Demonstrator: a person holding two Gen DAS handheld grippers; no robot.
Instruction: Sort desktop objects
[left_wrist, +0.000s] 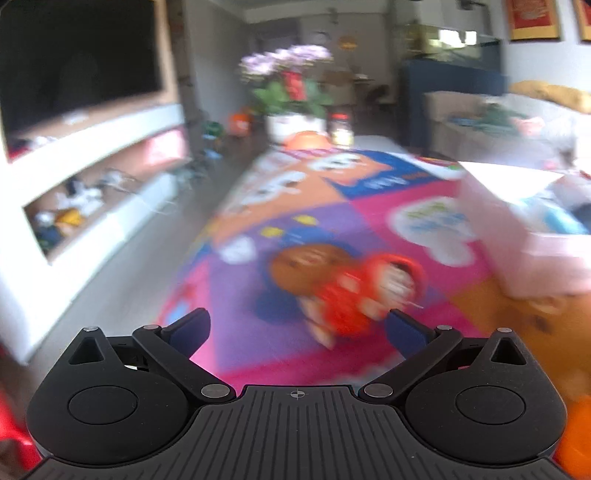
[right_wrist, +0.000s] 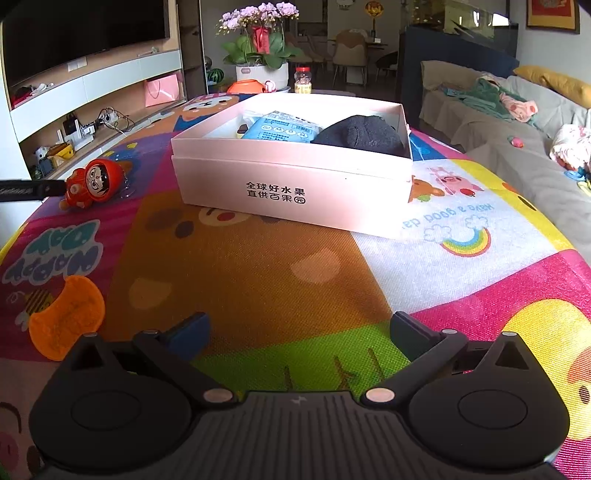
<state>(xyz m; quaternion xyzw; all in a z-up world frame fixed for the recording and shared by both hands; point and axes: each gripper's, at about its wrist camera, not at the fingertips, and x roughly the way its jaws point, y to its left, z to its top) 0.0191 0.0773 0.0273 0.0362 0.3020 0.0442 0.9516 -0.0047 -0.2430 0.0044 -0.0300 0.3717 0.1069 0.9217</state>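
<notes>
1. Two grippers show, each with its jaws spread and nothing between them: the left gripper (left_wrist: 297, 328) hangs over the colourful play mat (left_wrist: 258, 354), and the right gripper (right_wrist: 299, 332) hangs low over the same mat's brown and green patches.
2. Nearest the right gripper, to its left, an orange flat piece (right_wrist: 66, 317) lies on the surface.
3. Just ahead of the left gripper, close to its right finger, a red doll toy (left_wrist: 354, 291) lies on its side on the mat; the left wrist view is blurred, so contact cannot be told.
4. In the right wrist view the same toy sits left of a pink open box (right_wrist: 295, 184), apart from it, with a dark finger of the left gripper just beside the toy.
5. Inside the box lie a blue packet (right_wrist: 280, 129) and a dark knitted item (right_wrist: 364, 134), side by side.
6. Farther off, at the surface's far end, stand a pot of pink orchids (right_wrist: 260, 40) and a jar with a red lid (right_wrist: 303, 79).
</notes>
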